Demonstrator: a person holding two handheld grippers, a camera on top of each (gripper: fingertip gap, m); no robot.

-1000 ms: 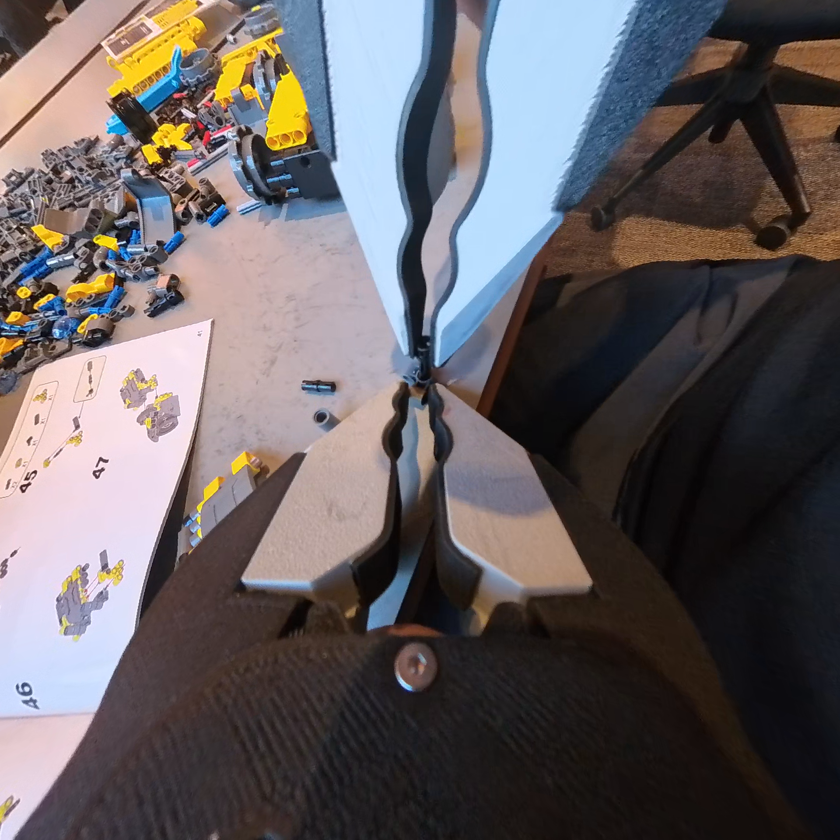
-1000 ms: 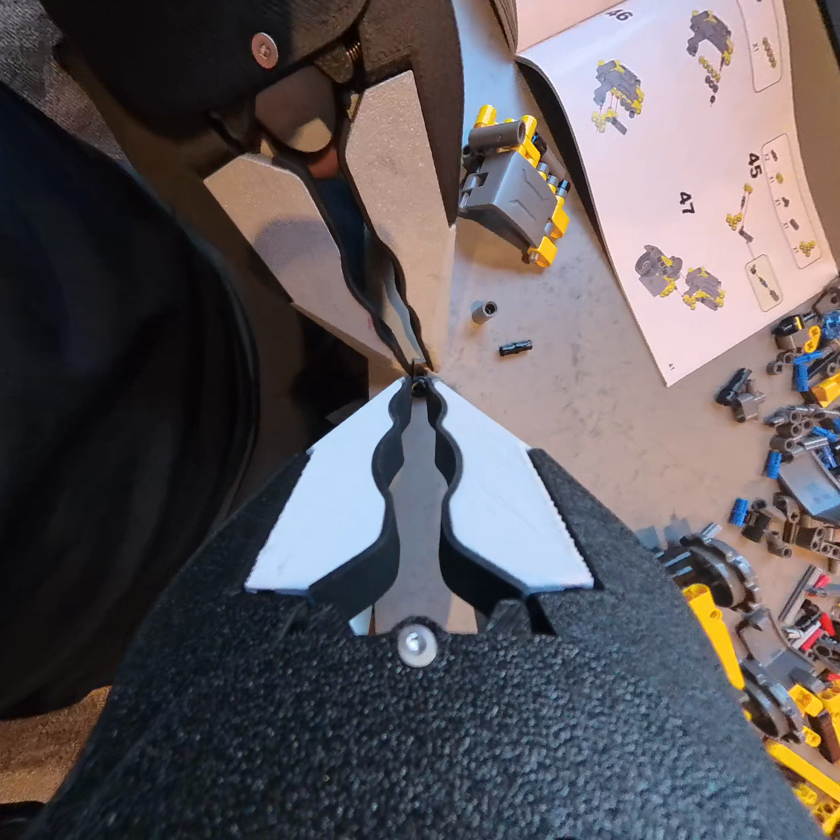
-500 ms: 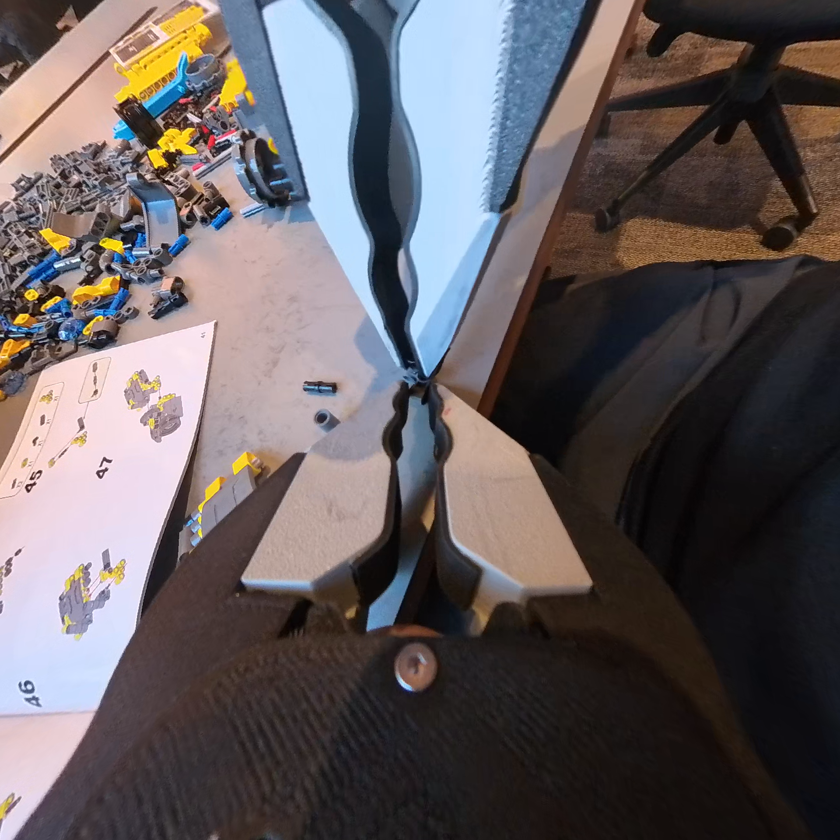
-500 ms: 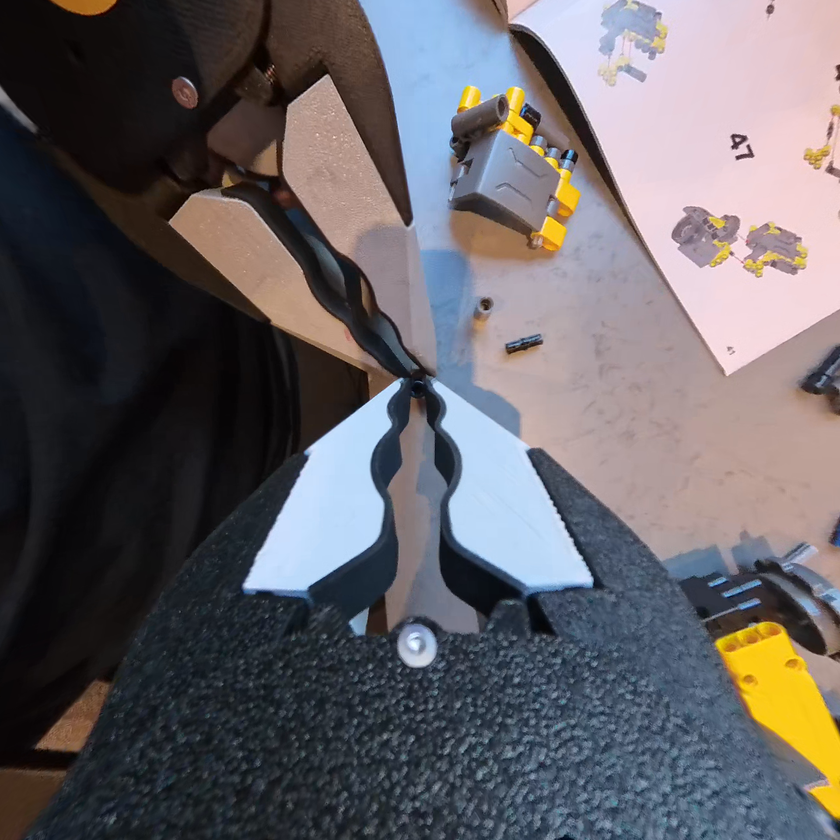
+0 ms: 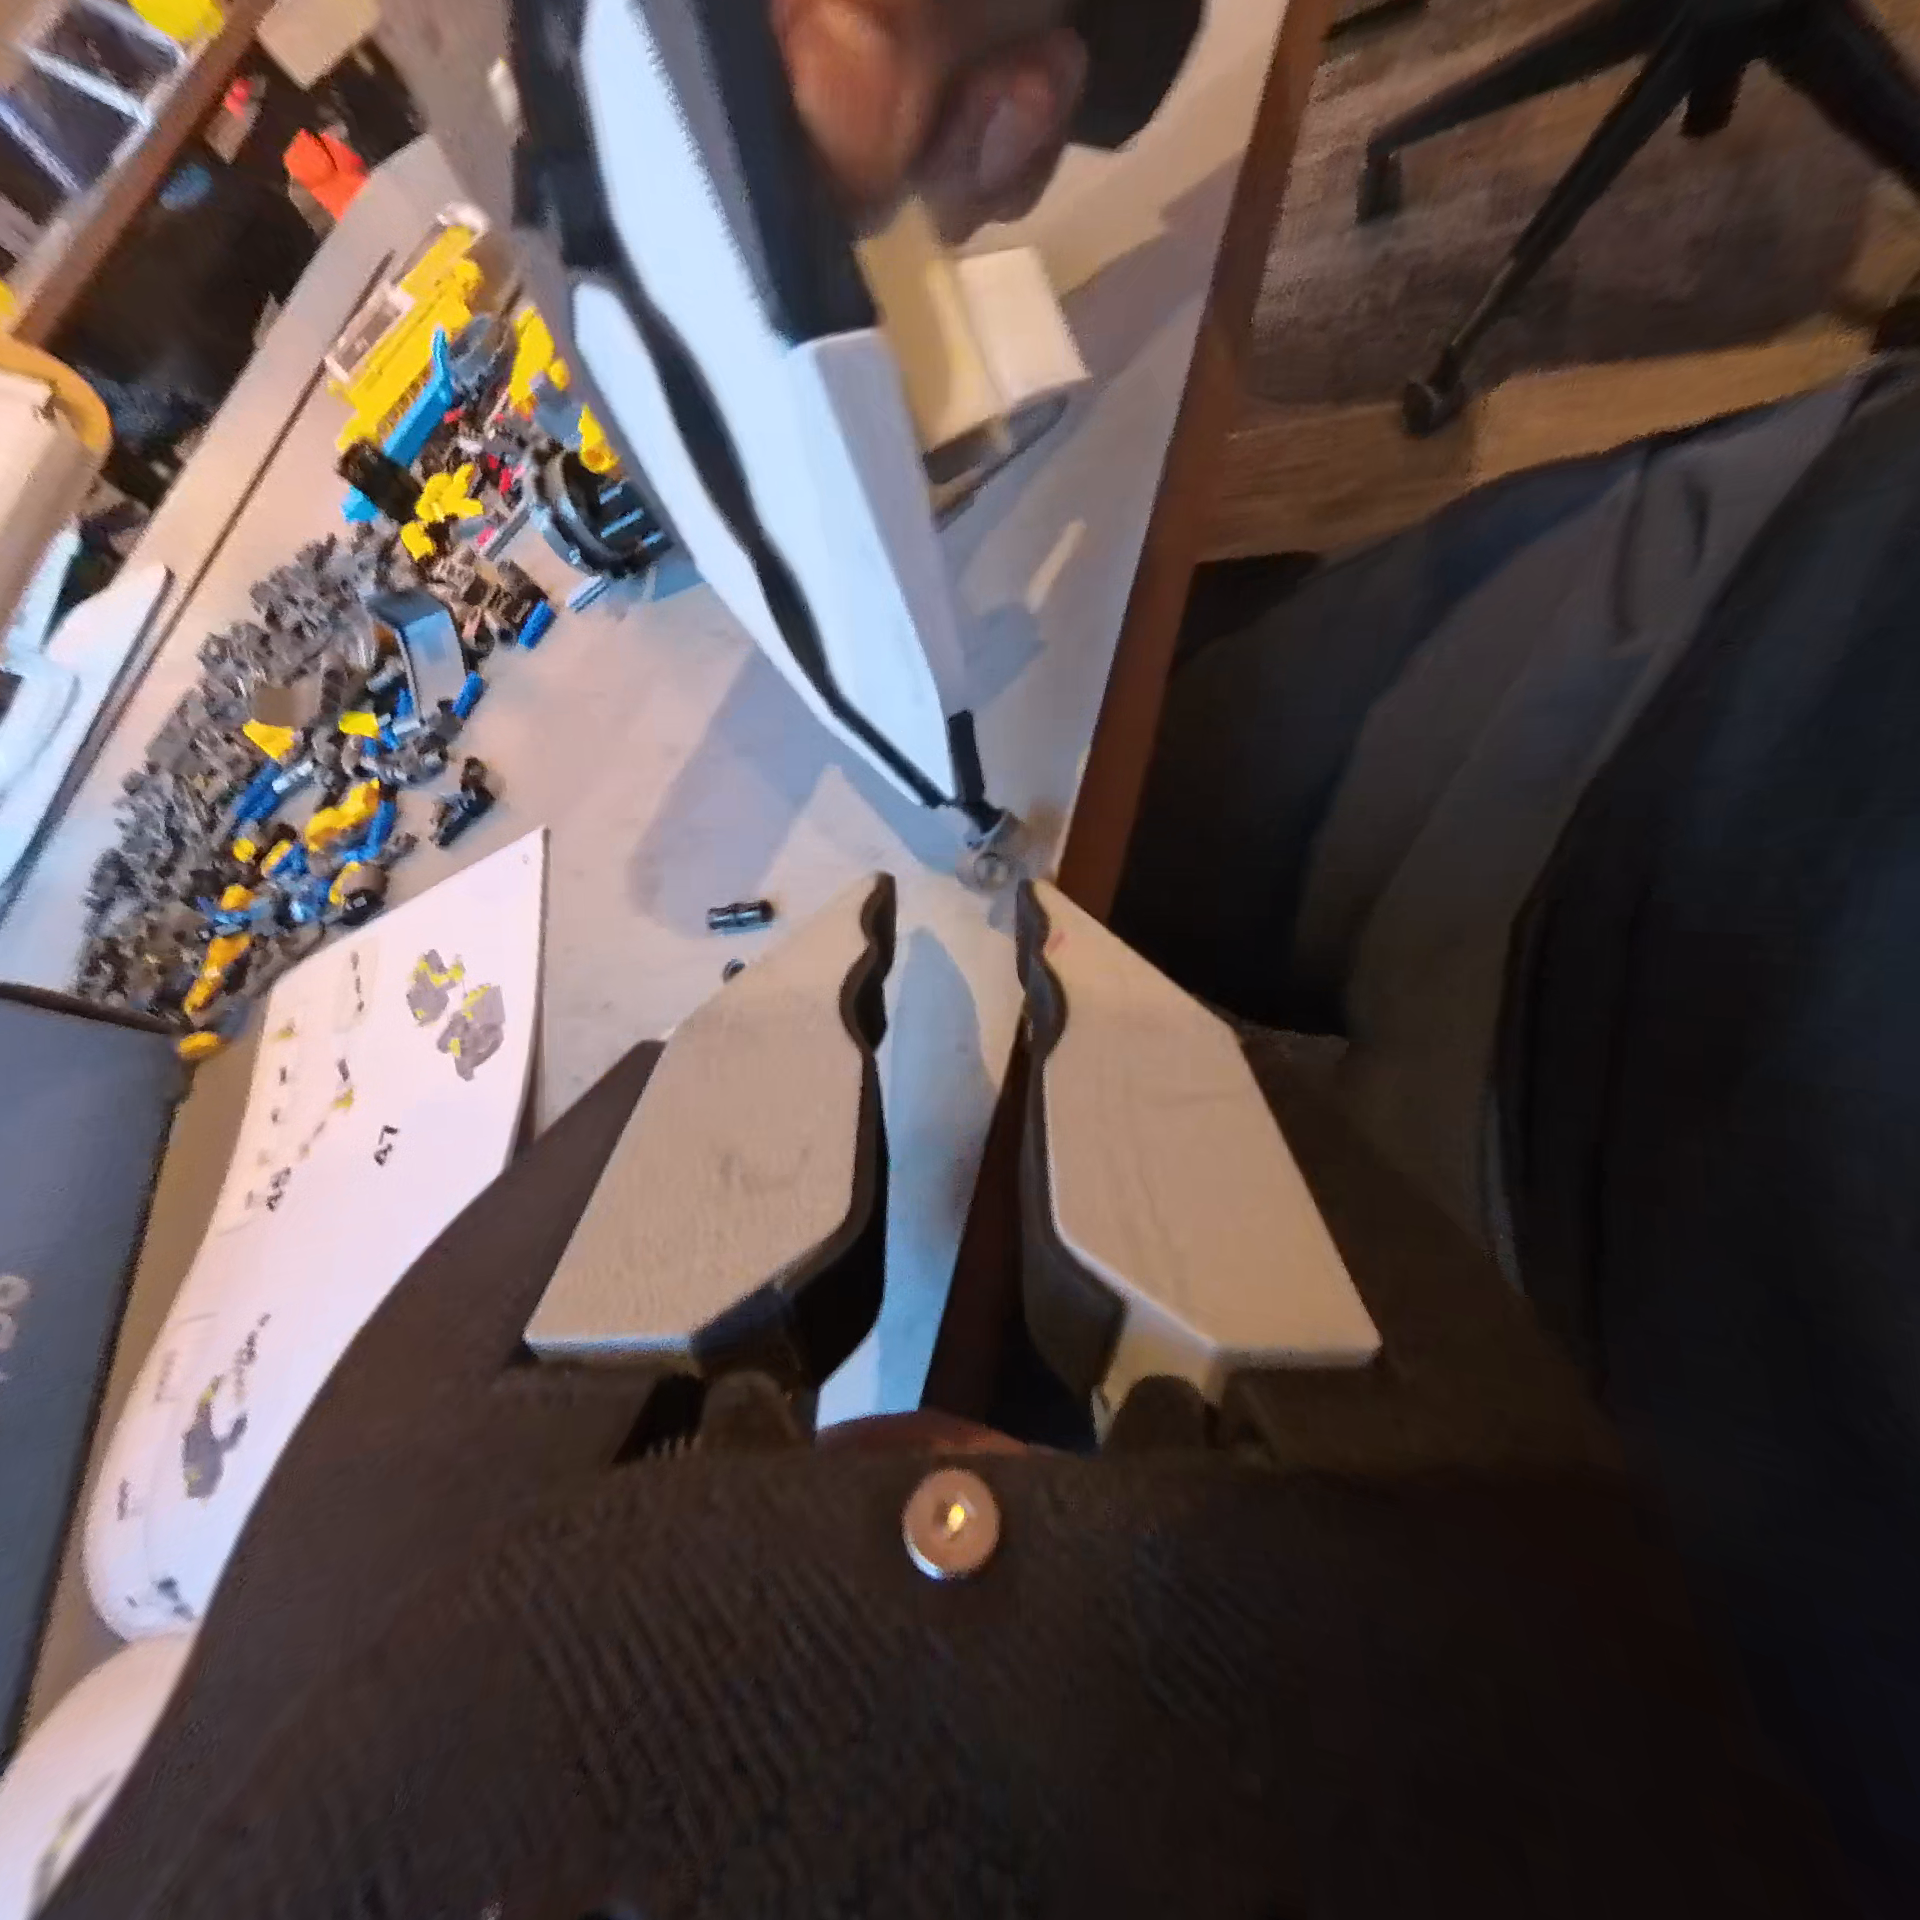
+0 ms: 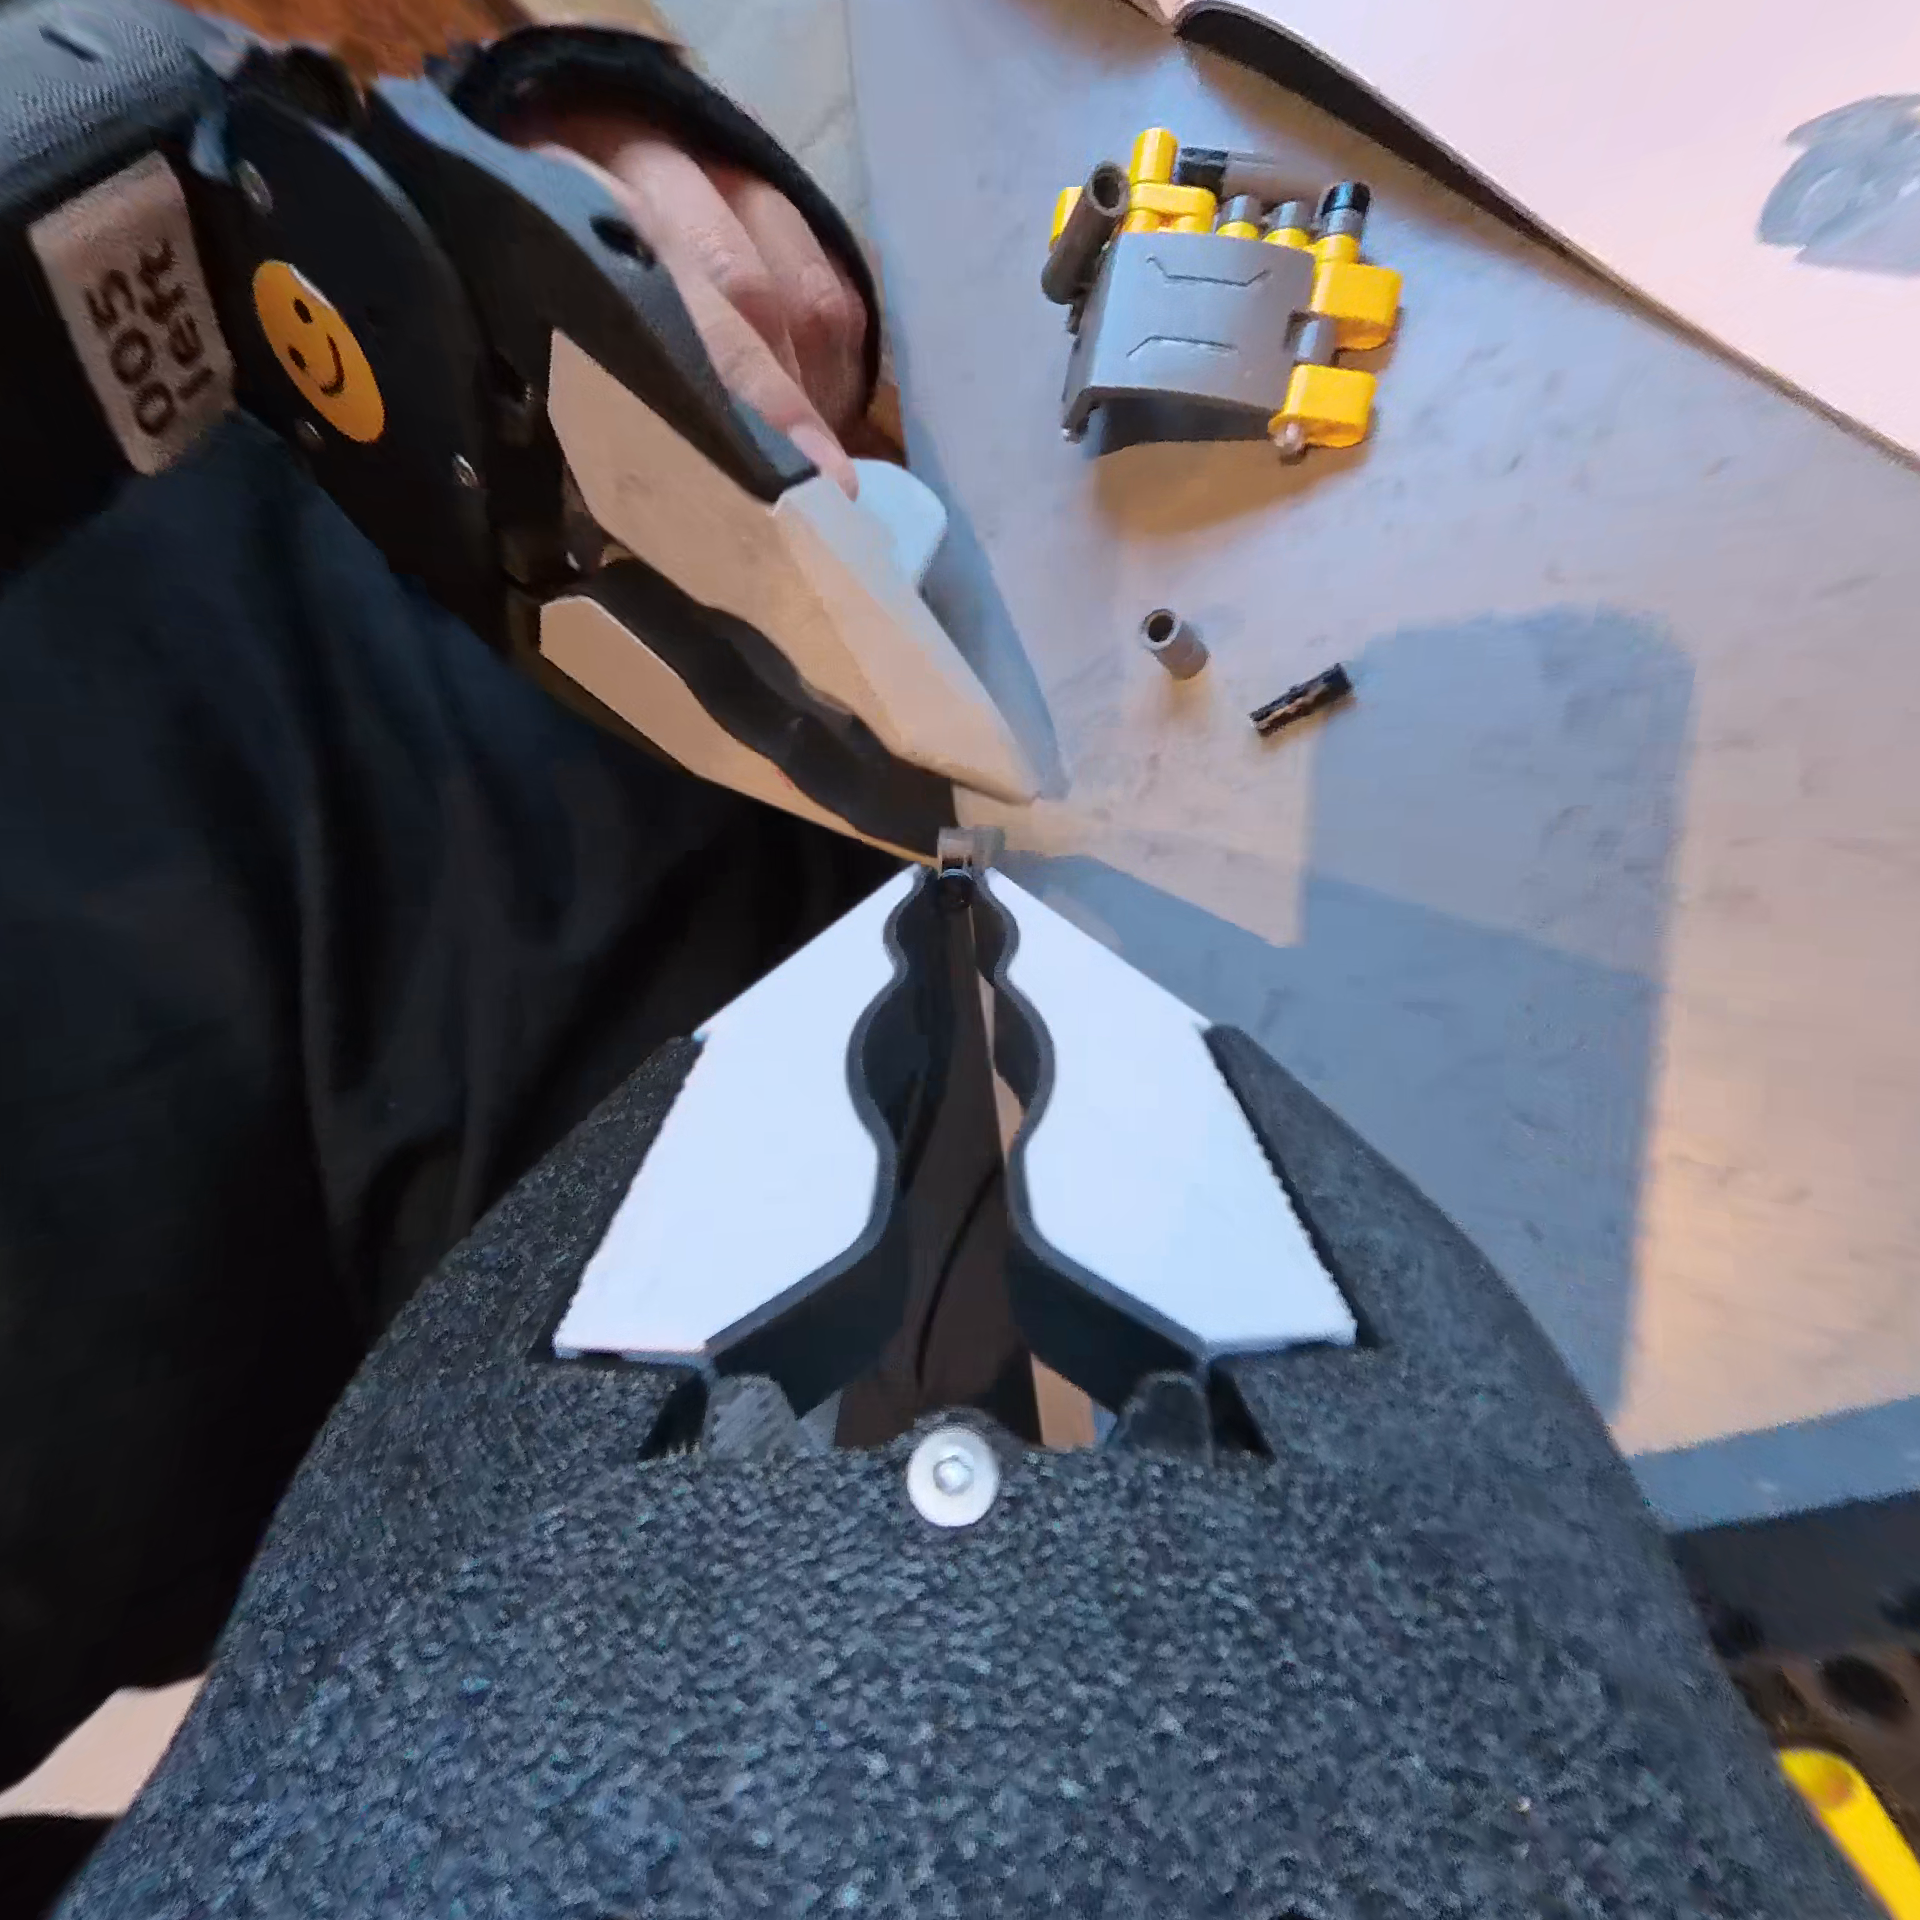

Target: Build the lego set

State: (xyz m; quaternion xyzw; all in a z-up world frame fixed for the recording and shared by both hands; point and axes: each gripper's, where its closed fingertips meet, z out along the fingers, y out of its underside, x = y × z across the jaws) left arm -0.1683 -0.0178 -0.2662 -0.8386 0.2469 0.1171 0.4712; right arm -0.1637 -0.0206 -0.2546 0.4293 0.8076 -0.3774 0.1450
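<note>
Near the table's edge (image 5: 1132, 665), the right gripper (image 6: 956, 883) pinches a small grey piece with a black pin (image 6: 964, 854) at the very tips of its white fingers. Its jaws are closed tight on that piece. In the left wrist view the same piece (image 5: 989, 836) hangs from the white fingers that reach down from above, just in front of the left gripper (image 5: 951, 899).

The left gripper has its jaws apart, with a clear gap between the two grey fingers, and nothing sits inside them. The small piece is just past its fingertips, close to the right-hand one, not between them. In the right wrist view the left gripper's fingertips (image 6: 1013, 784) point at the piece from above and left, very near it; whether they touch it is hard to tell.

On the table, beyond the small piece from the right gripper's side, lie a short grey tube (image 6: 1174, 644) and a little black pin (image 6: 1301, 698), close together. Farther off sits a grey and yellow block build (image 6: 1216, 322). An open booklet (image 5: 395, 1049) lies left of the left gripper, and behind it is a big heap of grey, blue and yellow bricks (image 5: 312, 748). A person's dark clothes (image 5: 1621, 935) fill the space off the table's edge.
</note>
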